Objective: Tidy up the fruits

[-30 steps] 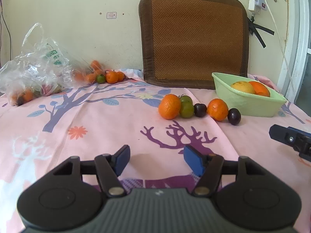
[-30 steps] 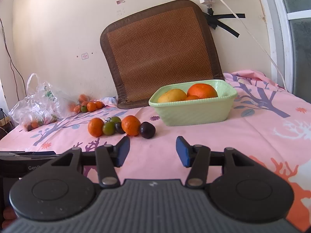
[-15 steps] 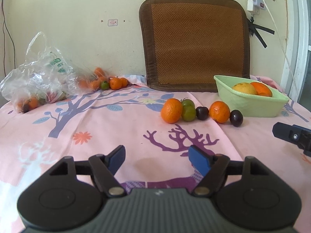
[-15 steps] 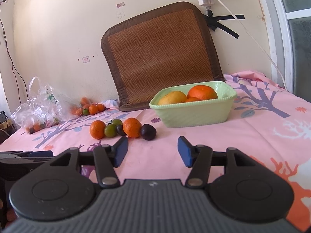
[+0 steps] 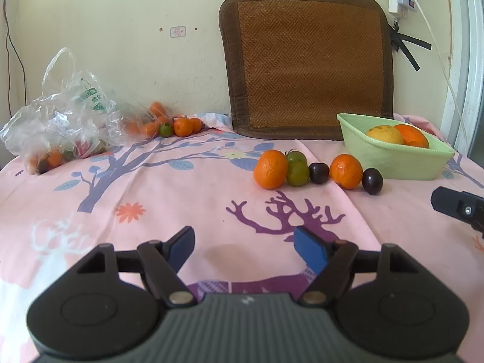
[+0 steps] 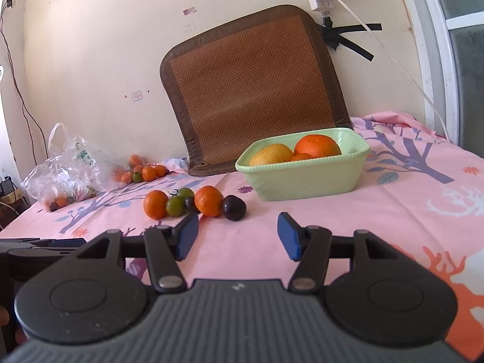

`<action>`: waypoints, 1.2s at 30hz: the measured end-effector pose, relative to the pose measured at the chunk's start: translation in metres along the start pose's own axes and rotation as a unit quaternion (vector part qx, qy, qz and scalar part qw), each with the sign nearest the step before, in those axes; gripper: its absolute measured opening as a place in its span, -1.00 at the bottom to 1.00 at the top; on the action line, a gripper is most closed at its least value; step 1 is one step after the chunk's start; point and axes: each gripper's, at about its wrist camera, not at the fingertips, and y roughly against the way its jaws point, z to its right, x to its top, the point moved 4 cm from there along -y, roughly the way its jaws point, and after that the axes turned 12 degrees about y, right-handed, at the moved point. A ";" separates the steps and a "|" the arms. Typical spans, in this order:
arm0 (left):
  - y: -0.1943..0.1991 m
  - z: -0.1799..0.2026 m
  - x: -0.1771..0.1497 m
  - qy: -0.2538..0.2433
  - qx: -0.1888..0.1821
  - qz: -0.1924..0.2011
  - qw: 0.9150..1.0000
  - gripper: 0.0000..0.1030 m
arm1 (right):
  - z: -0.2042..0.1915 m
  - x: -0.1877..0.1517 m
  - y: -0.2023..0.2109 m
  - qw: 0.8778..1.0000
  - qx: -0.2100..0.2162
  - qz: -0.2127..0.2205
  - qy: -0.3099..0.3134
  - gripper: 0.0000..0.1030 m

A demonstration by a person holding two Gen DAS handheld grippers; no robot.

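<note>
A row of fruit lies on the pink cloth: an orange (image 5: 270, 169), two green tomatoes (image 5: 297, 173), a dark plum (image 5: 318, 173), a second orange (image 5: 345, 171) and another plum (image 5: 372, 181). Just right of the row stands a pale green bowl (image 5: 393, 163) holding a yellow fruit and oranges. My left gripper (image 5: 243, 233) is open and empty, well short of the row. My right gripper (image 6: 237, 217) is also open and empty, its left finger just in front of the nearest plum (image 6: 233, 207), with the bowl (image 6: 305, 178) beyond to the right.
A clear plastic bag (image 5: 60, 127) with fruit sits at the far left, and several small oranges (image 5: 181, 127) lie beside it by the wall. A woven brown mat (image 5: 308, 63) leans on the wall behind the bowl. A white cable (image 6: 393, 60) hangs at the right.
The jaws of both grippers stand a little wider than a second ago. The fruit and the bowl have not moved.
</note>
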 end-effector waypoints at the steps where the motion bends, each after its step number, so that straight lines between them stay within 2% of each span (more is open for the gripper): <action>1: 0.000 0.000 0.000 0.001 0.000 0.000 1.000 0.46 | 0.000 0.000 0.000 1.000 0.001 0.000 0.000 0.17; 36: 0.004 -0.001 0.000 0.006 -0.015 0.010 1.000 0.58 | 0.002 0.000 0.000 1.000 0.004 0.001 -0.003 0.20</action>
